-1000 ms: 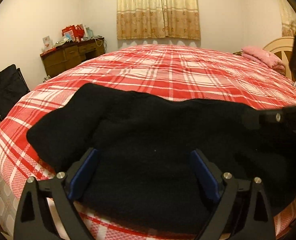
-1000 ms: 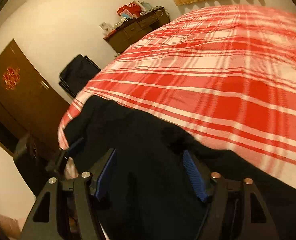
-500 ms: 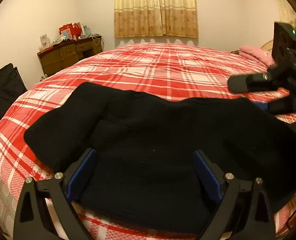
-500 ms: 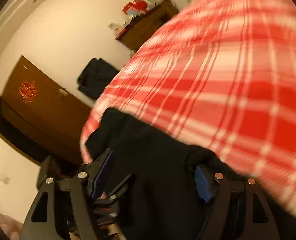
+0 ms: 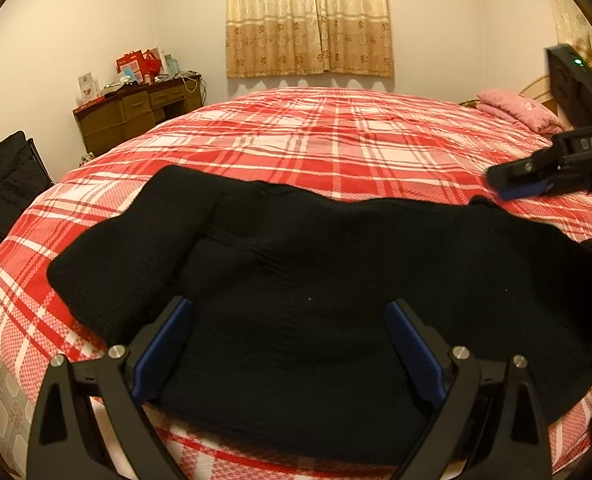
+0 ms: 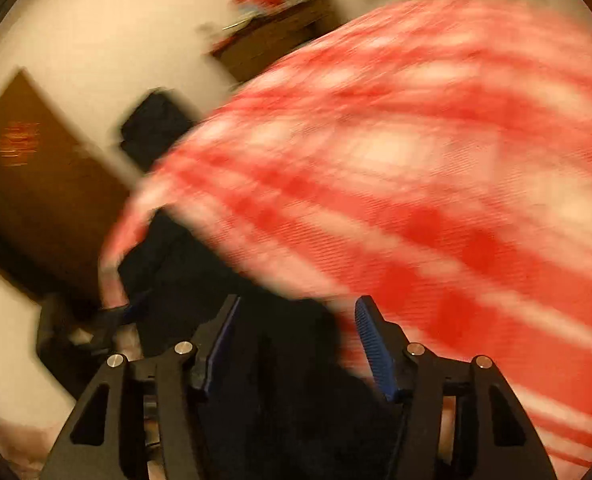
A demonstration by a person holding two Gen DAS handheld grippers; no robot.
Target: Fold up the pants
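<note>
Black pants [image 5: 316,272] lie spread across the near edge of a bed with a red plaid cover [image 5: 336,140]. My left gripper [image 5: 290,320] is open, its blue pads either side of the cloth at the pants' near edge, holding nothing. My right gripper [image 6: 298,312] is open over the pants' far right end [image 6: 256,360]; that view is heavily blurred. The right gripper also shows in the left wrist view [image 5: 536,180], raised above the bed at the right edge of the pants.
A wooden desk [image 5: 136,116] with red bags stands against the back left wall. A black chair [image 5: 8,184] is at the left. A pink pillow [image 5: 516,110] lies at the bed's far right. Curtains [image 5: 308,20] hang behind. A brown door [image 6: 28,184] is left.
The right gripper has lifted off the pants and swung up and away to the right; its view is now motion-blurred. The left gripper has stayed almost still and open.
</note>
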